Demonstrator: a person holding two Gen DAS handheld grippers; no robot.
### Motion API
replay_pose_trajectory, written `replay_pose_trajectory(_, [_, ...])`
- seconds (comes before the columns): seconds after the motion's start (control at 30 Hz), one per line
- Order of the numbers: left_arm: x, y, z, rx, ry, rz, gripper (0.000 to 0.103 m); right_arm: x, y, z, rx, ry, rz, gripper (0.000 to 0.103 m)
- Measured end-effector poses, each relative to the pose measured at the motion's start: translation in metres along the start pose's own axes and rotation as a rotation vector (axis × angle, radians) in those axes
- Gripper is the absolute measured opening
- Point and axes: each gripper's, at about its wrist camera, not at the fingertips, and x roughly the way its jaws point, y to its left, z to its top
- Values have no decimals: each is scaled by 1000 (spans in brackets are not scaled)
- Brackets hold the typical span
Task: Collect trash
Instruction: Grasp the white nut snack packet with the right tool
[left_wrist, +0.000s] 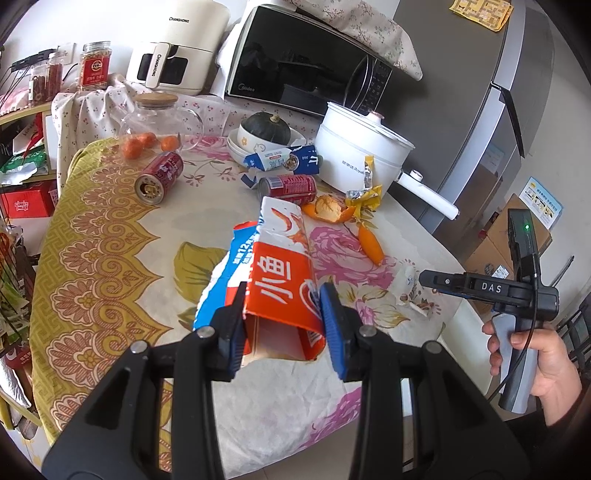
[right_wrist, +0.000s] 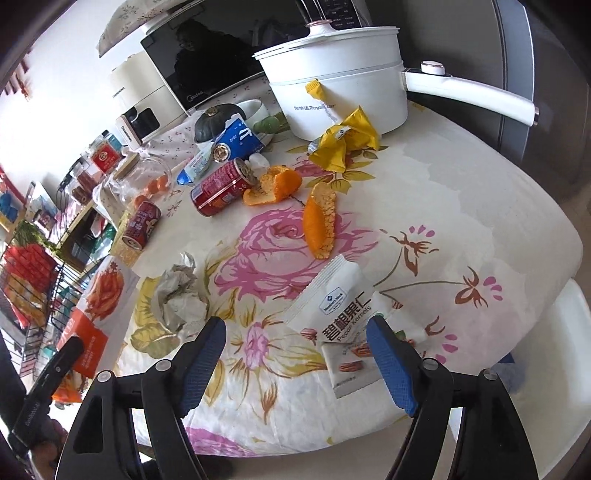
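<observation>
1. The orange snack box (left_wrist: 280, 295), open end toward the camera, is clamped in the left tongs (left_wrist: 282, 328) above the table (left_wrist: 110, 236).
2. Right tongs (right_wrist: 295, 362) gape empty; pecan wrapper (right_wrist: 332, 306) lies at their one o'clock.
3. Cans (right_wrist: 221, 186), orange peel (right_wrist: 319, 221), crumpled tissue (right_wrist: 181, 295) at eleven remain: collecting looks barely begun.

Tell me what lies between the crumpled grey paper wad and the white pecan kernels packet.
Right wrist view: only bare floral tablecloth lies between the crumpled grey paper wad and the white pecan kernels packet; no trash in that stretch.
</observation>
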Motion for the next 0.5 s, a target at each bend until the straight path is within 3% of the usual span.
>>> replay_pose_trajectory(0.27, [4,-3,-2,4,21,-2,39,29,1,-4,-85,24,-126,84])
replay_pose_trajectory(0.5, [7,0,-4,2,34,5,39,62,10,-8,-155,70,-164,85])
